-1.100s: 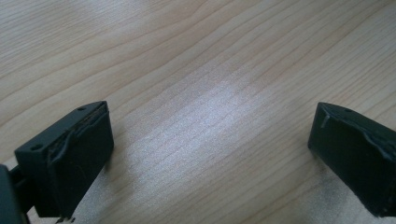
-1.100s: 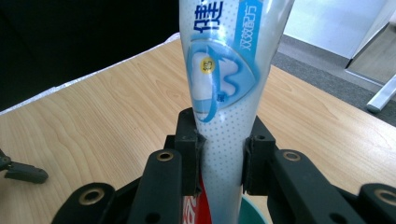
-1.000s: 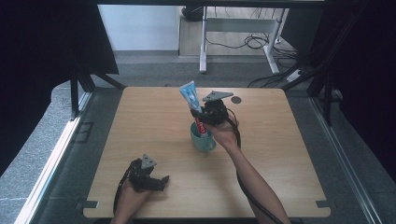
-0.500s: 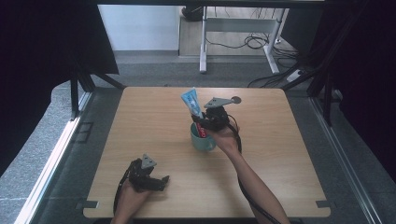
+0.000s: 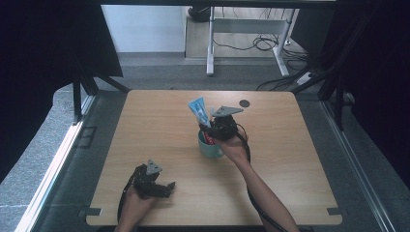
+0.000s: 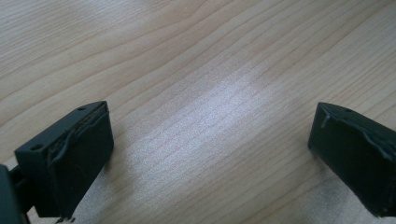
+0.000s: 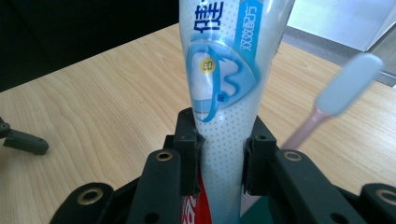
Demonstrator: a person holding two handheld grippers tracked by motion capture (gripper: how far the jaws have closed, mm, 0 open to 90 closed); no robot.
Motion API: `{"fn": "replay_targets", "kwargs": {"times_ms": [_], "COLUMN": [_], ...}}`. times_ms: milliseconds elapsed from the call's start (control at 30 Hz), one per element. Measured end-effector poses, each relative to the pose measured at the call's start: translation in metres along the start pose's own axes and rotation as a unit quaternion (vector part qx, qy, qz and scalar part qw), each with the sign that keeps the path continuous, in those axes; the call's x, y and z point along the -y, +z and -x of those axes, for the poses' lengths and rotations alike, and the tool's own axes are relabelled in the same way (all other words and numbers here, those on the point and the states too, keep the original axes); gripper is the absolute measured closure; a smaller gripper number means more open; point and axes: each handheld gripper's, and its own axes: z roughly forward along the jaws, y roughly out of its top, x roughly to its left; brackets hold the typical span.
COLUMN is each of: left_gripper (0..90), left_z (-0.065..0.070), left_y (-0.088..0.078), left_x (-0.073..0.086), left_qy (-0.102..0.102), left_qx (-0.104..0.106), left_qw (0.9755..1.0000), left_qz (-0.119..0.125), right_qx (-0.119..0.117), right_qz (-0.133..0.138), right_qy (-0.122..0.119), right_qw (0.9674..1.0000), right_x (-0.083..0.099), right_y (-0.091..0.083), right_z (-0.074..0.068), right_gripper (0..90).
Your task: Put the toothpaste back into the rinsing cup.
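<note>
Right claw [image 5: 215, 129] pinching toothpaste tube [image 5: 199, 111] low on its body, tube's bottom end already inside teal mug [image 5: 209, 146]. Tube's long axis near upright, flat crimped end tilted up and away from mug toward far-left. Pink toothbrush [image 7: 343, 95] standing in same mug, just beside tube. Claw sits right over mug rim, so release looks like next call: tube should lean on rim. Left claw [image 5: 155, 185] spread wide, empty, resting on table [image 5: 300, 159] well apart from mug, nearer person
</note>
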Motion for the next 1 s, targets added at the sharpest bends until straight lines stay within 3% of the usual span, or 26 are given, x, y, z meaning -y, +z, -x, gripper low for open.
{"fn": "replay_targets", "kwargs": {"times_ms": [500, 1000], "left_gripper": [0.0, 0.0], "left_z": [0.0, 0.0], "left_y": [0.0, 0.0], "left_x": [0.0, 0.0], "left_qy": [0.0, 0.0], "left_qx": [0.0, 0.0], "left_qw": [1.0, 1.0], "left_qz": [0.0, 0.0], "right_qx": [-0.012, -0.018], "right_qz": [0.004, -0.011], "right_qy": [0.002, 0.008], "right_qw": [0.9999, 0.9997], "right_x": [0.009, 0.016], "right_y": [-0.003, -0.005], "right_z": [0.0, 0.004], "right_gripper": [70.4, 68.0]}}
